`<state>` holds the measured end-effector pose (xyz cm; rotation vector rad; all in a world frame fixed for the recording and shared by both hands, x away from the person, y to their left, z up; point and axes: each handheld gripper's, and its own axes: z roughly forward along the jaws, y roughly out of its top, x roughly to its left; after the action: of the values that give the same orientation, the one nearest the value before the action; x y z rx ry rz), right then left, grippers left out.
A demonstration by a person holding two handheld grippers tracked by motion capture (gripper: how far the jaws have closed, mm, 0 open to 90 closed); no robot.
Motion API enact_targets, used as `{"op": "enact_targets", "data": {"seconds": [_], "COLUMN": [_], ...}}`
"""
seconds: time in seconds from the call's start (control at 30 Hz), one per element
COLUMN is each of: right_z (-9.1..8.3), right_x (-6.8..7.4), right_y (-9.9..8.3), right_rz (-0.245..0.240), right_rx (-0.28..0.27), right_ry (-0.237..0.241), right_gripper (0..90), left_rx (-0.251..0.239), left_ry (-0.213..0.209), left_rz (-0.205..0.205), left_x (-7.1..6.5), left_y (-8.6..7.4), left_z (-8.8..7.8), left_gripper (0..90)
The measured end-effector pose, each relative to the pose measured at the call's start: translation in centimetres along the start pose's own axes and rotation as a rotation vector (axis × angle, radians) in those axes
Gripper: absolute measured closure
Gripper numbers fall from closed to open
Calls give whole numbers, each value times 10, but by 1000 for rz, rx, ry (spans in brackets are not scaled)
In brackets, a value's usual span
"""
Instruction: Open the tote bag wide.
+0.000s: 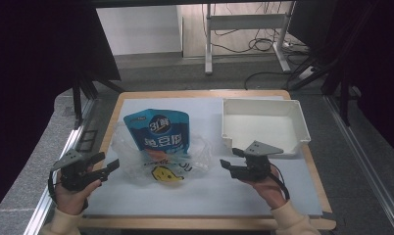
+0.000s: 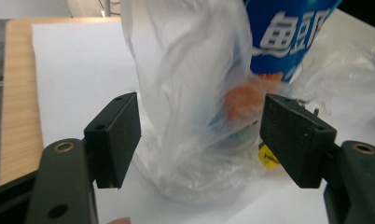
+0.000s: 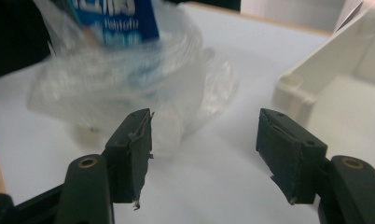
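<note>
A blue snack pouch (image 1: 158,129) with white lettering lies partly inside a crumpled clear plastic bag (image 1: 131,156) on the white mat. My left gripper (image 1: 109,161) is just left of the bag, jaws wide apart. In the left gripper view the bag (image 2: 190,93) rises ahead between the open jaws of the left gripper (image 2: 202,140), pads not pressing it, with the pouch (image 2: 288,32) behind. My right gripper (image 1: 228,157) is open a little to the right of the bag. In the right gripper view the bag (image 3: 120,79) and pouch (image 3: 115,18) lie ahead-left of the right gripper (image 3: 204,149).
An empty white tray (image 1: 263,101) stands at the back right of the mat, close behind the right gripper, and its corner (image 3: 316,79) shows in the right gripper view. The wooden table edge (image 1: 195,223) frames the mat. A desk frame and cables stand on the floor beyond.
</note>
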<state>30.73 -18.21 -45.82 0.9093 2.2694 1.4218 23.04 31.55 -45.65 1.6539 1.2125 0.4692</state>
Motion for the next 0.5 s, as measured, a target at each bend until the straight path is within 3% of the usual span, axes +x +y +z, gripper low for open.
{"op": "enact_targets", "data": {"seconds": [0.23, 0.5], "right_z": [-8, 4], "right_x": [-1, 1], "right_y": [23, 34], "right_rz": [-18, -34], "right_rx": [-58, -55], "right_ry": [-21, -6], "right_gripper": [356, 375], "left_rx": [-43, -32], "left_ry": [-1, -4], "left_rz": [1, 4], "left_x": [-1, -4], "left_y": [20, 31], "left_z": [-7, -1], "left_gripper": [311, 337]}}
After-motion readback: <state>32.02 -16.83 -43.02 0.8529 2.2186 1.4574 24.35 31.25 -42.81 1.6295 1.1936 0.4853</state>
